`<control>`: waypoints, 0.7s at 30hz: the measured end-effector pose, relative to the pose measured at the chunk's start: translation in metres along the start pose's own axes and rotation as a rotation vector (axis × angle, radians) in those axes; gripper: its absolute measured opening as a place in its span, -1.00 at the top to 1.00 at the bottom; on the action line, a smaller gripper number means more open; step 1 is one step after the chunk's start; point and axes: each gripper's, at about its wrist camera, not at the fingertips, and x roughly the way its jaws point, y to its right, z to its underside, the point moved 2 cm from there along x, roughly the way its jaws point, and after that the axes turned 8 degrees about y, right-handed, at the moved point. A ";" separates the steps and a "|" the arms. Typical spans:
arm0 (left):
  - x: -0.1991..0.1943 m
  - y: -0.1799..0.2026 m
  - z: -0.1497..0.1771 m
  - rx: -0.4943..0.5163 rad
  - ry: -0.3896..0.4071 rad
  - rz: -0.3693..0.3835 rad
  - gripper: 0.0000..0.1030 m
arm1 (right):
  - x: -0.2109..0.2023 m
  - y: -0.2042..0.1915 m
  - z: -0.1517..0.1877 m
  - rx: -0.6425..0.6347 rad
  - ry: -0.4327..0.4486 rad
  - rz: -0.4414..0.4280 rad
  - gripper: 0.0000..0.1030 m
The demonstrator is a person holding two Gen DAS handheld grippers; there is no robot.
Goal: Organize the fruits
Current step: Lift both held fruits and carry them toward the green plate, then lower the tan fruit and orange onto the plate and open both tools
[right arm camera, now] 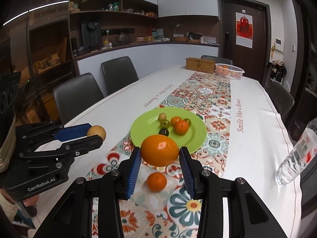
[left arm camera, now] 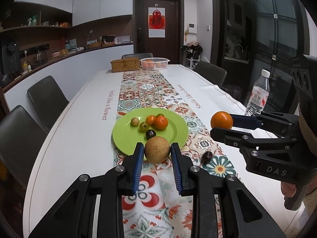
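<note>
Left gripper (left arm camera: 157,151): its jaws are clamped on the brown round fruit (left arm camera: 157,149), held in the air over the near rim of the green plate (left arm camera: 120,132). The blue pads (left arm camera: 138,164) press both sides of the fruit.

Right gripper (right arm camera: 160,153): its jaws are clamped on the large orange (right arm camera: 159,153), also lifted, just in front of the plate edge at 6 o'clock.

Plate content: five small fruits sit already in the middle, among them a mandarin (left arm camera: 161,123), a dark plum (left arm camera: 150,134) and a pale small one (left arm camera: 135,121). The free room is mostly at 7 to 9 o'clock and at 3 o'clock of the plate.

Fruits not yet collected: a small orange (right arm camera: 156,181) lies on the patterned runner (right arm camera: 206,103) below the right gripper, and a dark fruit (left arm camera: 207,156) lies on the runner at 4 o'clock from the plate.

Step in hand: I judge that both fruits are being carried to the plate.

How to do it well: bring each fruit low over a free part before opening, because round fruit rolls easily. Put the brown one toward 8 o'clock and the orange toward 4 o'clock, so the two grippers do not cross. Open slowly, then lift straight up.

Risk: a drop from height can push the small fruits off the rim.

Other things: the water bottle (right arm camera: 297,154) stands near the table edge at 3 o'clock, well apart from the plate.
</note>
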 end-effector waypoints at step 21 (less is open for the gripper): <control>0.086 -0.041 -0.017 -0.053 -0.099 0.000 0.46 | 0.089 0.027 -0.024 0.031 -0.126 -0.002 0.21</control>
